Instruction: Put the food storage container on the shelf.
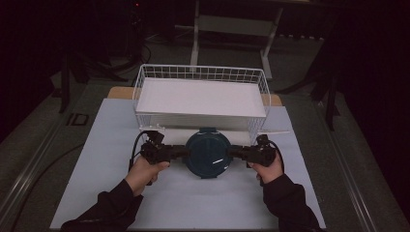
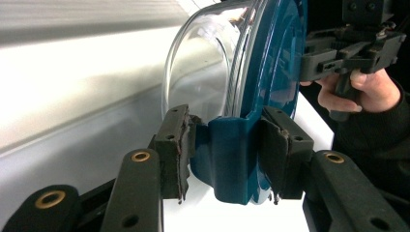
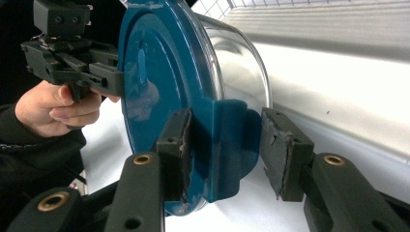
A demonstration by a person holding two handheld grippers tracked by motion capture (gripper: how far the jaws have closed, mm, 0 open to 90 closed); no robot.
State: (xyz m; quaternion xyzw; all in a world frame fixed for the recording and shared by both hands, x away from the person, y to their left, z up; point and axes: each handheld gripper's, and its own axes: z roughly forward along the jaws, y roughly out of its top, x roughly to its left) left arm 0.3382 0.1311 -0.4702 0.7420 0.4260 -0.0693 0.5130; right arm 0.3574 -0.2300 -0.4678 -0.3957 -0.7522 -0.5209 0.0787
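White wire basket (image 1: 200, 73) with a flat white floor sits at the table's far side. Round clear glass container with a teal plastic lid (image 1: 208, 154) rests just in front, probably staged for it. Left gripper (image 2: 227, 145) clamps one lid latch tab; right gripper (image 3: 225, 150) straddles the opposite tab, outer pad apart. Contents unreadable

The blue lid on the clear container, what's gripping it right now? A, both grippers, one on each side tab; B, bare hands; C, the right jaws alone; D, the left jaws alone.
A: the left gripper and right gripper each straddle a side tab of the blue lid.
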